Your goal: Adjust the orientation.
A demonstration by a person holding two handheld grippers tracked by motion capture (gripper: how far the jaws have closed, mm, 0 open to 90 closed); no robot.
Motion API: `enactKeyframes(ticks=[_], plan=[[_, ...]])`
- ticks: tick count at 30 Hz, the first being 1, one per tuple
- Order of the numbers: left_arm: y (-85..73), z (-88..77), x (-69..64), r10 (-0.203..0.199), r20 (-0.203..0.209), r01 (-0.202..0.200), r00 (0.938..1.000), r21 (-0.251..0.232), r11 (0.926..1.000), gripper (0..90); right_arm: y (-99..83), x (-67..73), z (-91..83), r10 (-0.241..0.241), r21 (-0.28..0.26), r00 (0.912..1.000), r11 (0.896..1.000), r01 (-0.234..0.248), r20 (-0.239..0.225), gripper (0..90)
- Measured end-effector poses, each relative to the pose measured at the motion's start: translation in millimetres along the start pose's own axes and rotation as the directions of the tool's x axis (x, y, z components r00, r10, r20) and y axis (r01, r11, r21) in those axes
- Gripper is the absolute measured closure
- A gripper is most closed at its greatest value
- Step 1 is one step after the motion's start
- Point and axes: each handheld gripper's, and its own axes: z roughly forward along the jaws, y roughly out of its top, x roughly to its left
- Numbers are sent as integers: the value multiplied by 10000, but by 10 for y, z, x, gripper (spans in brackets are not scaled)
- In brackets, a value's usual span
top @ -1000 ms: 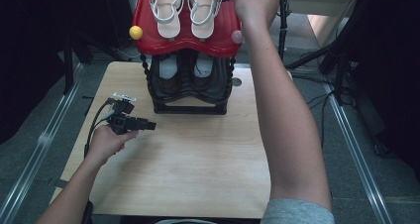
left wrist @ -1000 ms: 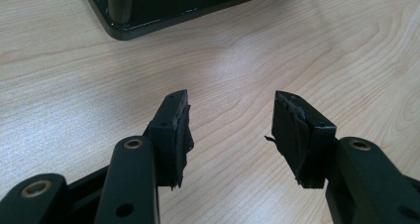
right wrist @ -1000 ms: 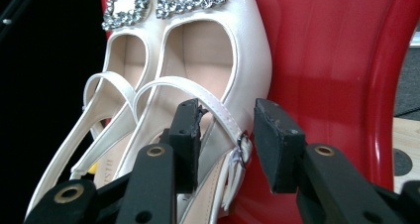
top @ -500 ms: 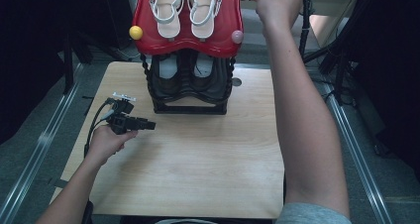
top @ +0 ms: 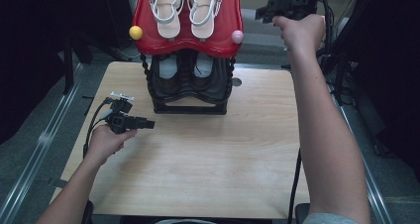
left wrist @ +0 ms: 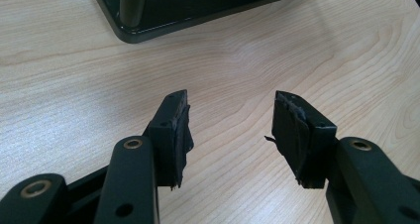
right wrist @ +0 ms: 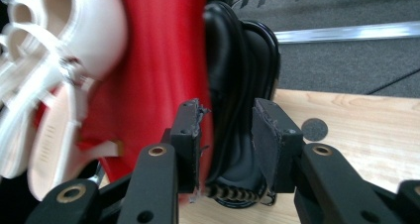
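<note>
We hold the right gripper (top: 265,12) up beside the right edge of the red top shelf (top: 190,38) of the shoe rack (top: 190,85), jaws spread partway with nothing pinched between them. In the right gripper view they frame the black lower shelf edge (right wrist: 237,110), with the white sandals (right wrist: 54,85) lying on the red shelf at the left. Our left gripper (top: 136,122) rests low over the wooden table (top: 208,159), left of the rack's base (left wrist: 198,11), jaws spread wide and empty.
</note>
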Motion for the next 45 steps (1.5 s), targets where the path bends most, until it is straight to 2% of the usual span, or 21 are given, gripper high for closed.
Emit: enactKeyframes(ticks=[6,8,13,21,25,31,35,38,45], plan=[[4,-12,10,-124,67,124,9999,-22,9999,488,-211,-195,112,-34,199,9998,9998,37,-183,650],[5,-18,15,-142,67,142,9999,-54,9999,486,-293,-236,155,-49,252,9994,9997,58,-337,650],[1,-17,19,-134,6,134,9999,-126,9998,487,-481,-289,227,-365,369,9988,9986,377,-338,650],[-3,-19,19,-9,-62,8,10000,-136,9999,490,-774,-385,342,-643,760,9979,9950,644,-35,645],[-6,-31,26,-27,-97,25,9999,-232,9997,489,-927,-395,391,-1113,874,9934,9903,1084,285,643],[-8,-32,30,-50,-85,47,10000,-288,9996,489,-1174,-467,493,-1052,1258,9941,9869,1010,270,642],[-7,-38,27,27,-63,-29,10000,-291,9996,489,-1345,-545,582,-725,1555,9973,9854,699,111,643],[-7,-44,28,62,-30,-63,10000,-303,9995,489,-1462,-598,649,-862,1681,9961,9824,816,199,643],[-8,-46,22,93,-51,-95,9999,-362,9993,489,-1693,-681,781,-1038,1975,9946,9752,1003,72,644]])
